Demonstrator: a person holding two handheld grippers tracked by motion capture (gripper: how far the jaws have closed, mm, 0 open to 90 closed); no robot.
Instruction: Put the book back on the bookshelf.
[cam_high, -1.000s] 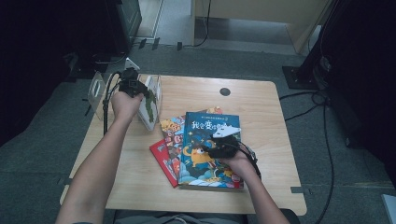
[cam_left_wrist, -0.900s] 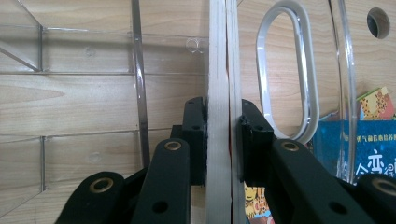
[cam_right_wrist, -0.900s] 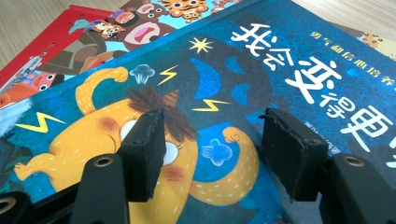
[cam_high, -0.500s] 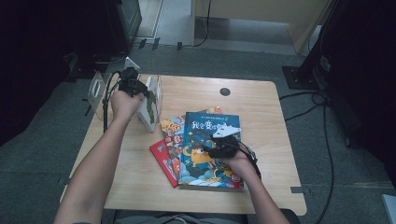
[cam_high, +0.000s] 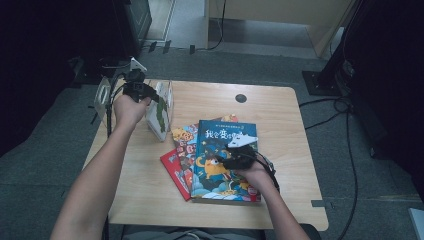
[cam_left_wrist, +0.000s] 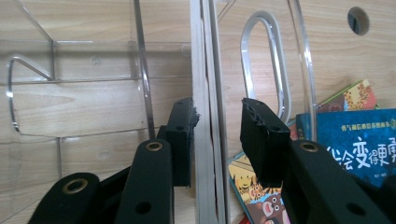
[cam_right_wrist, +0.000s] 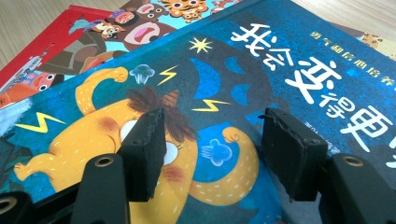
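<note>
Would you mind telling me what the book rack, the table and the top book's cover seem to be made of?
The book rack looks like clear glossy acrylic: the wood grain shows through it. The table appears to be light wood or wood-look laminate, judging by its grain. The blue book seems to have a printed card cover with a slight sheen.

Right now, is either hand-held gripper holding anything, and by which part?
Left hand-held gripper straddles the upright book's edge in the clear rack; firm grip unclear. Right hand-held gripper holds nothing, open over the blue picture book.

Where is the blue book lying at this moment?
In the high view, the blue book lies on top of the book stack at the table's middle, under the right gripper and right of the clear rack.
</note>
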